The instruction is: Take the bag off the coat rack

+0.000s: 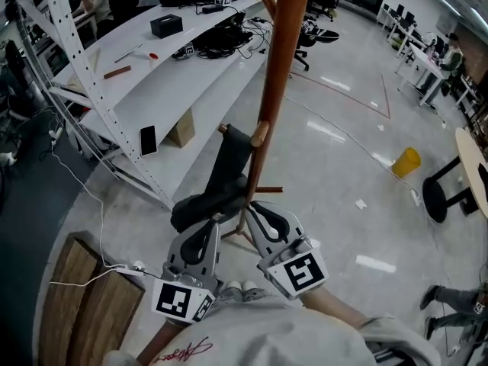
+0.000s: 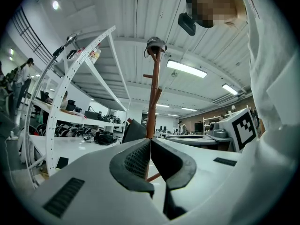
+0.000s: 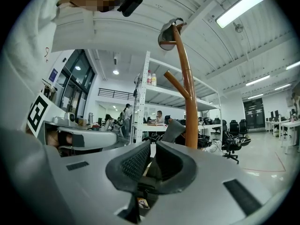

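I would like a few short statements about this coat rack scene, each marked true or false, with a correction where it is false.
1. The black bag hangs on the coat rack. True.
2. Both claws stand wide open. False: the left claw and the right claw are both shut.
3. A yellow container is on the floor. True.
4. The coat rack is white metal. False: it is brown wood.

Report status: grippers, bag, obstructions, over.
Left gripper shut; right gripper shut. Bag hangs on coat rack peg, not yet lifted. Pole close beside it.
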